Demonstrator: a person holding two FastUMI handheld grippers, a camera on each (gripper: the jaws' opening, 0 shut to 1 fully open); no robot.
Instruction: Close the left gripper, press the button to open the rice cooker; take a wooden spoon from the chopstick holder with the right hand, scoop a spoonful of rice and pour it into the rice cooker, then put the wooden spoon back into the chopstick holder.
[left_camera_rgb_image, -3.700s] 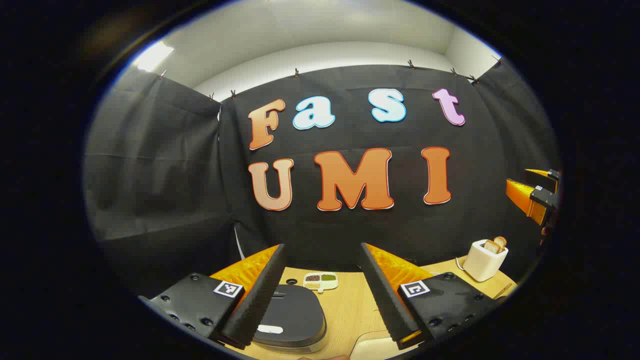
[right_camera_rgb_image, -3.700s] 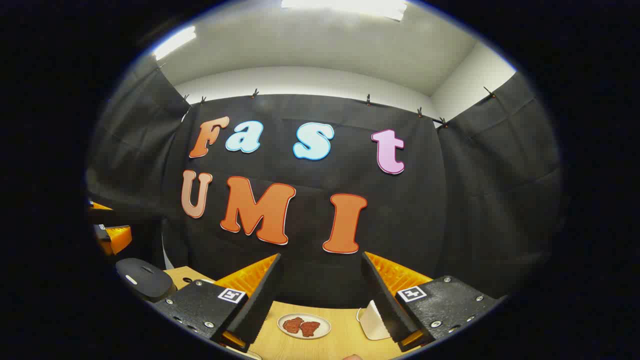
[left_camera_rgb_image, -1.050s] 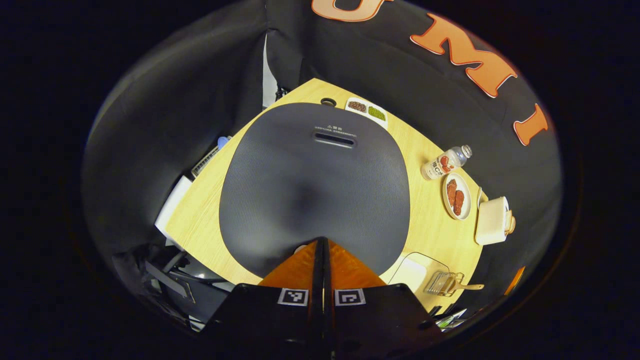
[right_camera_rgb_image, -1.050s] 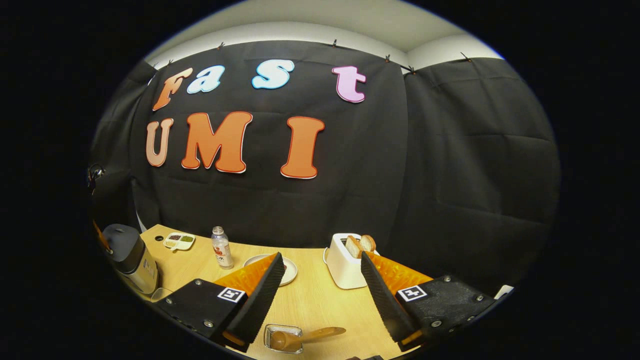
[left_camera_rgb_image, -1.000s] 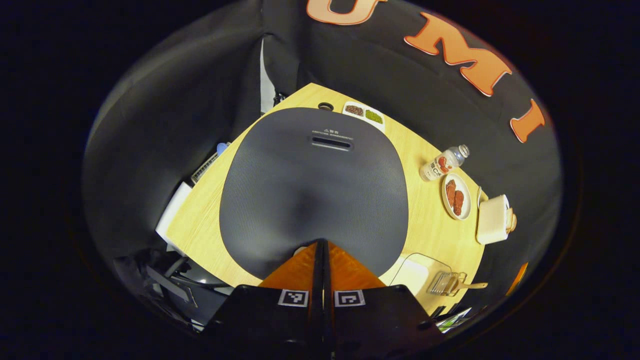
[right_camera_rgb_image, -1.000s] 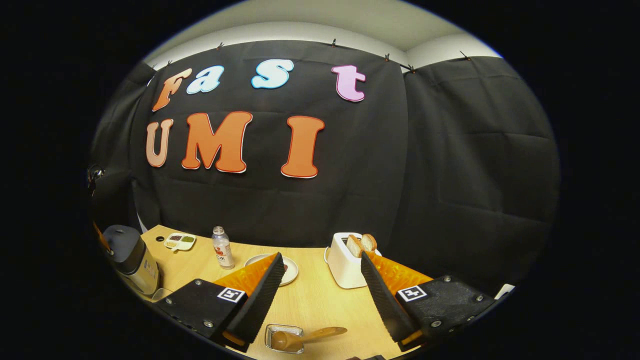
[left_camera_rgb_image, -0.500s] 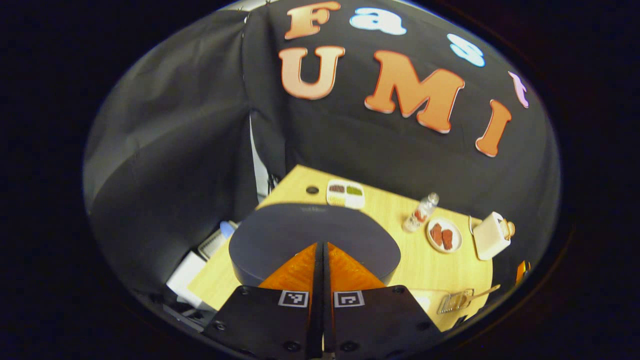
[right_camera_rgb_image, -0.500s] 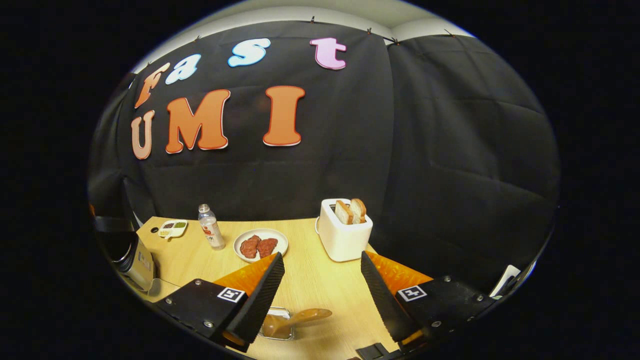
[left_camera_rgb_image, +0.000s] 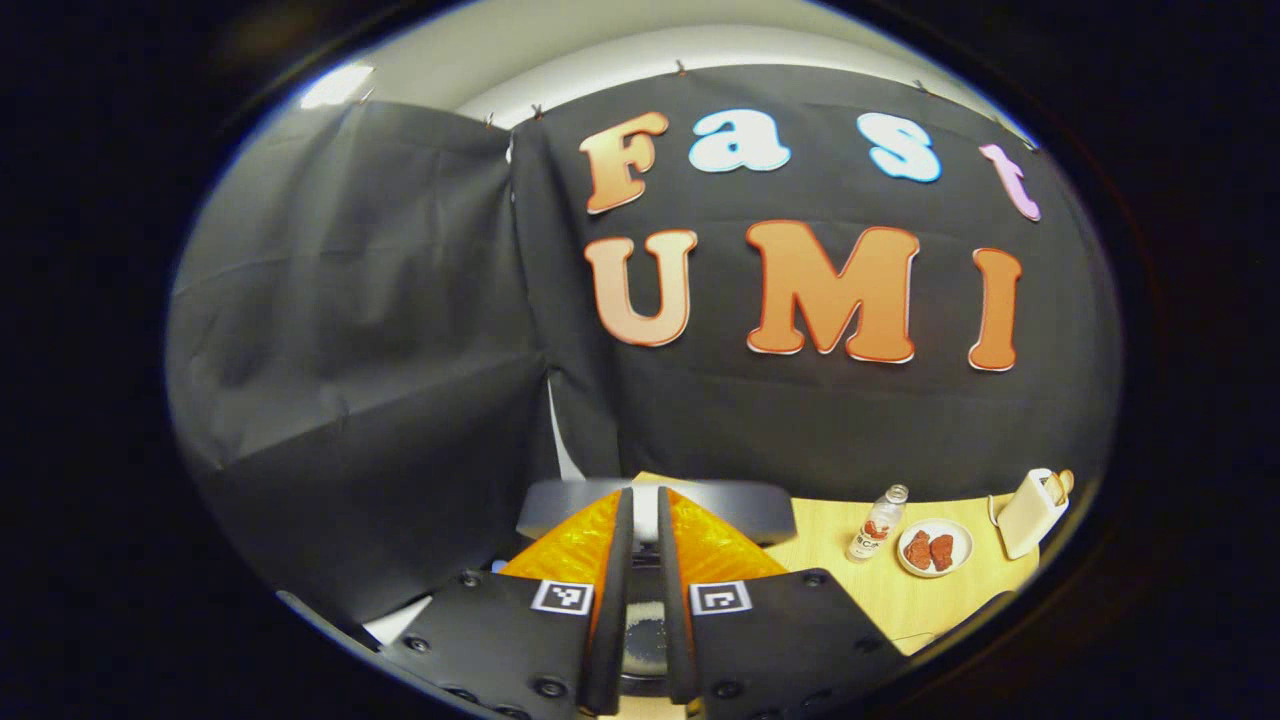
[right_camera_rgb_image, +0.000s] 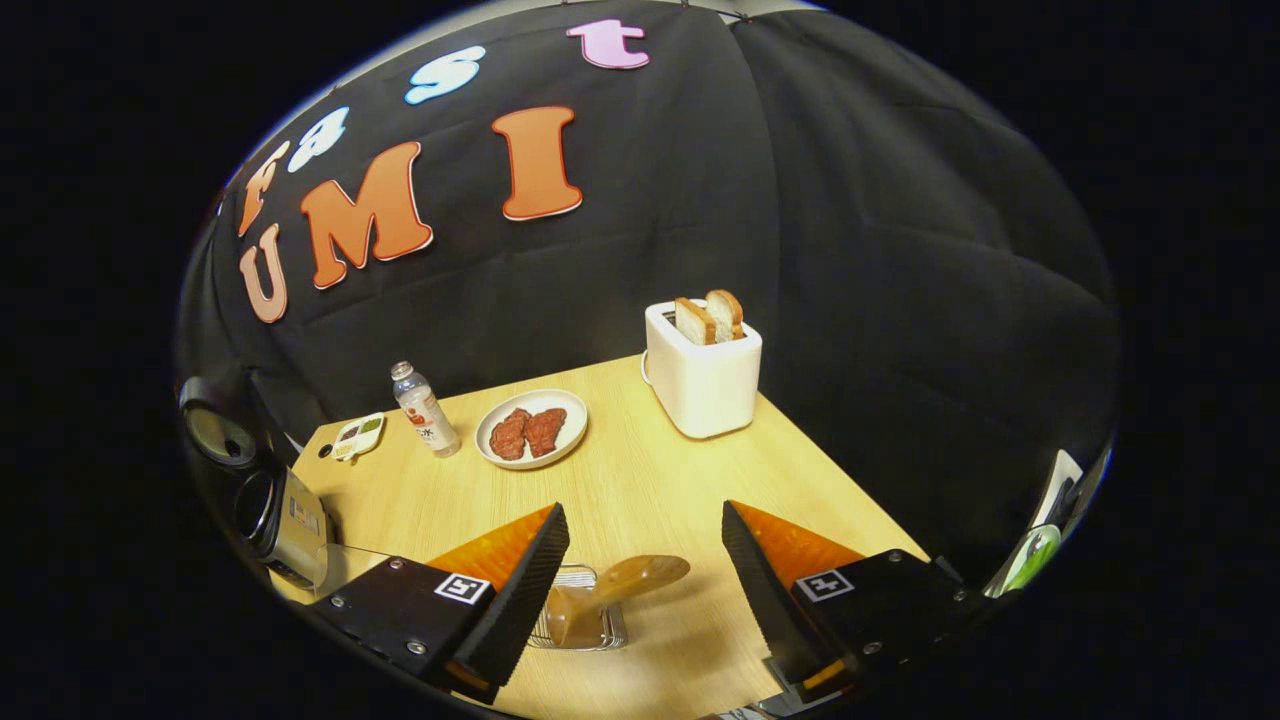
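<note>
The rice cooker (right_camera_rgb_image: 262, 480) is seen at the far left of the surface (right_camera_rgb_image: 660, 480) in the right gripper view, with its lid (left_camera_rgb_image: 650, 505) raised, so the button step is judged done. The jaws of the left gripper (left_camera_rgb_image: 640, 600) are nearly together, with only a narrow gap, and nothing is held between them. The jaws of the right gripper (right_camera_rgb_image: 640, 590) are wide open and empty, just above the wooden spoon (right_camera_rgb_image: 610, 590), which leans tilted in the chopstick holder (right_camera_rgb_image: 585, 610) near the front edge. The spoon could be missed or pushed sideways if the jaws are closed on its rounded end instead of its handle. The light holder could also be tipped or dragged if it is touched during the lift.
</note>
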